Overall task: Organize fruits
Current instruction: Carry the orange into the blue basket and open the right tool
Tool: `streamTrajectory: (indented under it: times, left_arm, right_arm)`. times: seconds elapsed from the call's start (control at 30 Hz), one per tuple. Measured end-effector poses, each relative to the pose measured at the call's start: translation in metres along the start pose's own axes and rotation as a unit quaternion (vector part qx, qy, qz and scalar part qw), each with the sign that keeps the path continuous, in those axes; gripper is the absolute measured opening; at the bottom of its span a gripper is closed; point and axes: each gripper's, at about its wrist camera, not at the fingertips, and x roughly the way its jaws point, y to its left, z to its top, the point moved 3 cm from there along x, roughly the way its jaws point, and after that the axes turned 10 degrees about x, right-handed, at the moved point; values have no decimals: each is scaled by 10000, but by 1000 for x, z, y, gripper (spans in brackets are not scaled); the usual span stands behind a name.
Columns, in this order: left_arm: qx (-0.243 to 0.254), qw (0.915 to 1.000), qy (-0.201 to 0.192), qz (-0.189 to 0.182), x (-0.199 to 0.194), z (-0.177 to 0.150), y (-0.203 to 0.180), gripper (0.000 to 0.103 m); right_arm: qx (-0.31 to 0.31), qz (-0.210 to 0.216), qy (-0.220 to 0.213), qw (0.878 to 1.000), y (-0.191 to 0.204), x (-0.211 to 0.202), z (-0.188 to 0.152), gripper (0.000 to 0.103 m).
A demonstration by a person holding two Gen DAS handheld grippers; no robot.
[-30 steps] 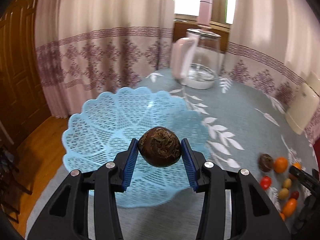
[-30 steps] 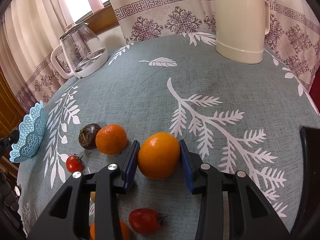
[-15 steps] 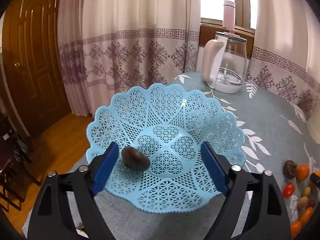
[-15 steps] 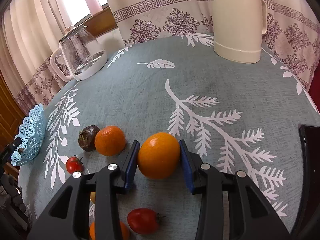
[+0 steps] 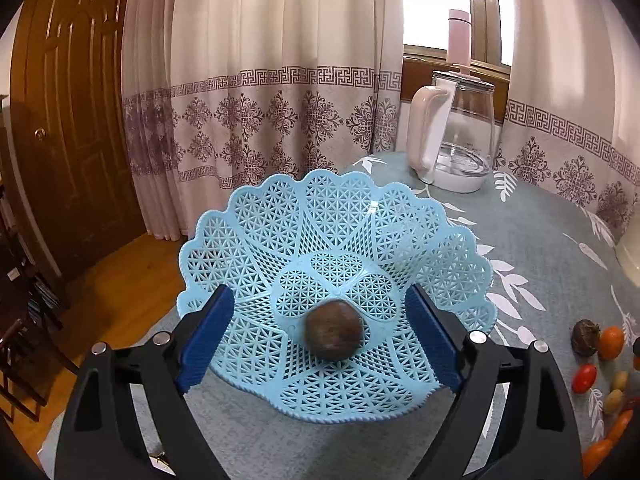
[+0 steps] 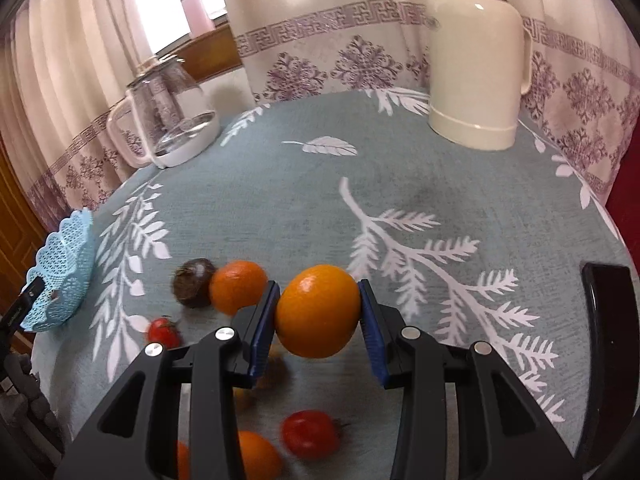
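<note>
I have the right gripper (image 6: 319,322) pinching an orange (image 6: 318,311) between its blue pads, and the fruit looks lifted clear of the table (image 6: 400,184), though the motion blur below it makes the gap hard to judge. The orange is nearly round, so no long axis matters; what matters is direction. The blue basket (image 6: 60,276) sits at the table's left edge, far off to the left of my right fingers, with the other loose fruit lying between: a second orange (image 6: 236,286) just beside my left pad, a dark brown fruit (image 6: 194,282) touching it on its far side, a small tomato (image 6: 162,330) nearer the near-left edge, and a larger tomato (image 6: 310,434) under the gripper near the near edge. So the carry, as I judge it, has to sweep left over that cluster, high enough not to knock anything.

My left gripper (image 5: 320,340) has its fingers spread wide and holds nothing. It hangs right at the basket (image 5: 332,256), the pads flanking the bowl's near side. One brown fruit (image 5: 335,335) lies inside, on the near slope of the bowl close to the centre.

The left hand is by far the nearer to the basket, and it stands in the path my right hand needs. I would want it moved aside before the orange arrives, or the two grippers may meet over the rim.
</note>
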Motion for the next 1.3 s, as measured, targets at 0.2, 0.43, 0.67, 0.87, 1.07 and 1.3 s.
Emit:
streamTrajectory:
  times: [0.2, 0.43, 0.67, 0.87, 1.07, 1.3]
  left_arm:
    - [-109, 9999, -69, -40, -3, 1, 6, 95]
    - [-173, 9998, -34, 56, -9, 7, 21, 96]
    - [-176, 9995, -203, 147, -23, 21, 44, 96]
    - [-417, 9989, -168, 144, -26, 26, 66, 96]
    - [-617, 9977, -194, 189, -29, 29, 87, 96]
    - [-776, 9967, -128, 179, -26, 29, 99, 96]
  right_arm:
    - [-214, 285, -89, 9993, 44, -14, 0, 40]
    - [-560, 886, 28, 9945, 111, -19, -5, 40]
    - [-970, 1392, 320, 9850, 181, -13, -24, 40]
    - [-1258, 1651, 551, 9767, 230, -4, -40, 40]
    - [-1409, 1732, 800, 9715, 264, 11, -52, 40]
    - [-1444, 1665, 1009, 9702, 280, 29, -65, 50]
